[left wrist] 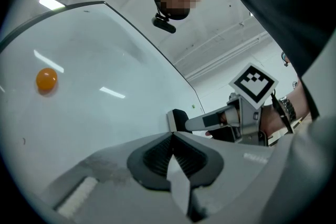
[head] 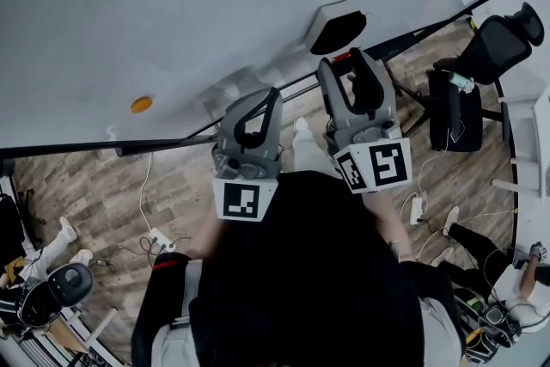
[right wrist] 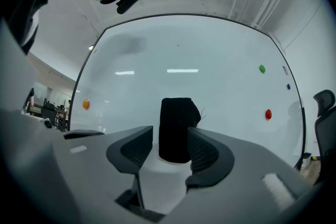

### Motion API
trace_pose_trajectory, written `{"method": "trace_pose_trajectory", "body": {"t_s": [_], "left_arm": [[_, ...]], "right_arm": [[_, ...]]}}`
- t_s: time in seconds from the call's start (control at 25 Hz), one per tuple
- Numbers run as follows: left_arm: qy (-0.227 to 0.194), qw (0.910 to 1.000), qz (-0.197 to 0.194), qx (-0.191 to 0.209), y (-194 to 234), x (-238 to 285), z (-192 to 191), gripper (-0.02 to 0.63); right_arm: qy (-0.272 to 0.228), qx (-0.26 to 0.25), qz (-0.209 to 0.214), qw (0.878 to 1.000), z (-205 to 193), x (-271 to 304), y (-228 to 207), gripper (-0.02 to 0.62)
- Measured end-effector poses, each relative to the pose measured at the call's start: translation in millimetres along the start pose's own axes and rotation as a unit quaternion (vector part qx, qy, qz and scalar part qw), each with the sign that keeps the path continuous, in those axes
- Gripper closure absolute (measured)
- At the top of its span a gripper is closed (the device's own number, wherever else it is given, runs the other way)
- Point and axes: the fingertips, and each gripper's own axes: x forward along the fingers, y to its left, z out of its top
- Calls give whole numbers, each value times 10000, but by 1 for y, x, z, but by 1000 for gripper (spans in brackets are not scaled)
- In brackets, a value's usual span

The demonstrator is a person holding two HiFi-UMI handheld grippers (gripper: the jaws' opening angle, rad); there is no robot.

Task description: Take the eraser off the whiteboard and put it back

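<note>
Eraser (right wrist: pixel 177 128) sits on the whiteboard (right wrist: pixel 220 86) just ahead of the right gripper (right wrist: pixel 170 150), jaws parted and empty; the left gripper (left wrist: pixel 172 139) beside it is closed on nothing.

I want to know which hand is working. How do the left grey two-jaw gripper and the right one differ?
The left gripper has its jaws shut together with nothing between them, while the right gripper has its jaws apart. The black block eraser on the white whiteboard shows between the right gripper's jaws, but it sits off to the side of the left gripper. Both grippers are grey and point at the board.
</note>
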Motion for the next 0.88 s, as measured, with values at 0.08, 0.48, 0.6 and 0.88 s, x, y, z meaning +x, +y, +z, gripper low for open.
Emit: {"method": "trace_pose_trajectory", "body": {"t_s": [0.08,0.48,0.6,0.88], "left_arm": [[15,10000,21,-5,1,-1,-1,603],[103,9999,89,8,6,-6,-6,604],[89,9999,104,-12,8,-7,-7,603],[68,9999,90,-29,9,-3,-9,604]], "right_arm": [[48,27,37,10000,-1,5,-1,365],[250,73,8,9997,-8,21,-2,308],[237,33,-47,9997,-8,25,-4,308],[282,-7,-95,9996,-8,31,-9,341]]}}
